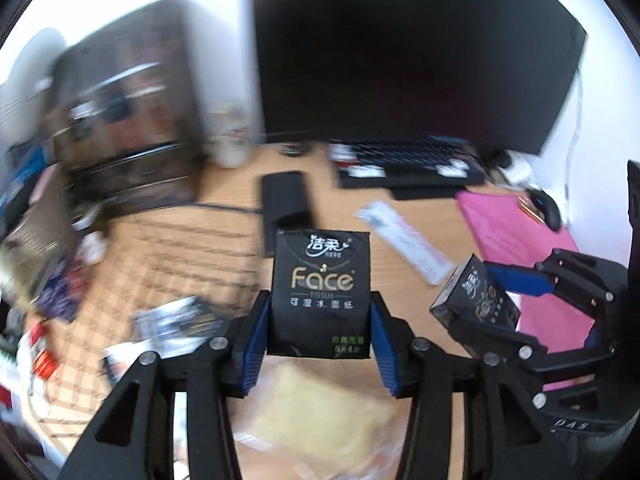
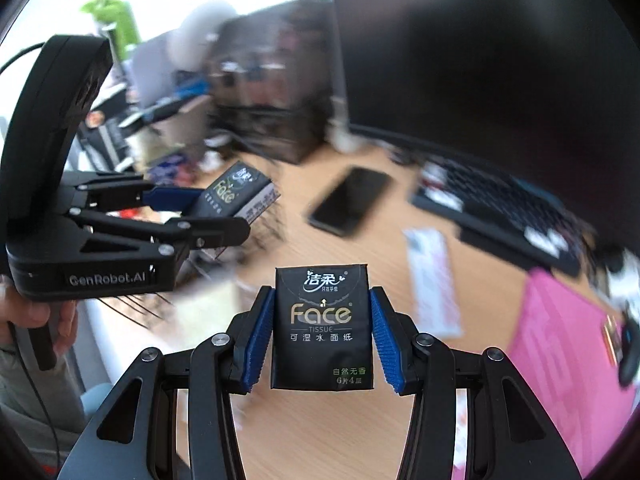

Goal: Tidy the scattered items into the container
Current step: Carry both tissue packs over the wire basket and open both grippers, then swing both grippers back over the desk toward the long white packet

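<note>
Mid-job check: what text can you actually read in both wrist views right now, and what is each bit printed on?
"洁柔", "Face", "TISSUE", "可湿水面纸": tissue pack in the left gripper.
Same four, plus "自然无香", "6片4层": second tissue pack in the right gripper.
"GenRobot.AI": left gripper body.
Too blurred: white sachet, keyboard keys, papers on the desk.

"Face TISSUE" on tissue pack (image 2: 322, 326), "GenRobot.AI" on hand-held gripper (image 2: 216, 216)

Glossy plastic-wrapped tissue pack (image 1: 320, 294), wood-grain desk (image 1: 224, 216)
</note>
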The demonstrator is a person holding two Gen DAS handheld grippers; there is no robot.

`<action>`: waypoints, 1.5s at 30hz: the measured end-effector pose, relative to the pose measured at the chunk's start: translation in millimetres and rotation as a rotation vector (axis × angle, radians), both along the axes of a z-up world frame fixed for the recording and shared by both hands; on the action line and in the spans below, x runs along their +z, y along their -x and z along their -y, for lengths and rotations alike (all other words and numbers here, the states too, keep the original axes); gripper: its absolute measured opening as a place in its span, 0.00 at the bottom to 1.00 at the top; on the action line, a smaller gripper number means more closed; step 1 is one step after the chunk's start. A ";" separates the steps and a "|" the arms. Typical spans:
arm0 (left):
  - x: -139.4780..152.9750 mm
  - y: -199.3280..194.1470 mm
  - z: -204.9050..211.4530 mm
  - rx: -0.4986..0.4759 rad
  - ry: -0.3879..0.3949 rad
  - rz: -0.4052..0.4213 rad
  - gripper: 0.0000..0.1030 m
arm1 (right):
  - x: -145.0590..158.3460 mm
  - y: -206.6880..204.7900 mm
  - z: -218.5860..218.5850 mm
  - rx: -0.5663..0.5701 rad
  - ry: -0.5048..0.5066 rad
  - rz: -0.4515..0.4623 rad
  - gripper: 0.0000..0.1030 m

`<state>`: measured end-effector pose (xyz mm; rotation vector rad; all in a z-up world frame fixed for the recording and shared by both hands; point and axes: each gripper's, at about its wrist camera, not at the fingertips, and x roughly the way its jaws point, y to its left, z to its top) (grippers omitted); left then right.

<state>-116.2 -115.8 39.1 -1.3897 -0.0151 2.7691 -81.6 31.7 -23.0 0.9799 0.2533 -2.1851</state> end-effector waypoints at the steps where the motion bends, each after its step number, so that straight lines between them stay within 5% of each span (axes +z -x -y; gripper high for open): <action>1: 1.8 -7.9 15.1 0.031 0.001 -0.005 0.51 | 4.3 -2.0 14.7 0.023 0.006 -0.004 0.46; 13: -24.4 -65.1 150.1 0.281 -0.032 0.029 0.51 | 3.8 -9.3 183.1 0.230 0.029 0.064 0.46; 21: -30.2 -69.3 167.7 0.280 -0.073 0.020 0.57 | -2.1 -4.2 202.9 0.211 0.018 0.096 0.48; 23: -28.1 -68.1 166.9 0.273 -0.085 0.017 0.65 | 1.9 -0.9 196.4 0.197 0.034 0.098 0.48; 28: -16.5 -69.4 149.6 0.252 -0.093 -0.005 0.66 | 12.9 0.4 162.7 0.157 0.039 0.068 0.48; 36: -5.8 -53.0 64.5 0.087 -0.080 -0.010 0.67 | 20.0 15.6 61.0 0.003 0.028 0.037 0.48; 45: -49.9 2.3 -50.4 -0.122 -0.085 0.093 0.68 | -18.7 34.9 -80.1 -0.217 -0.006 0.101 0.48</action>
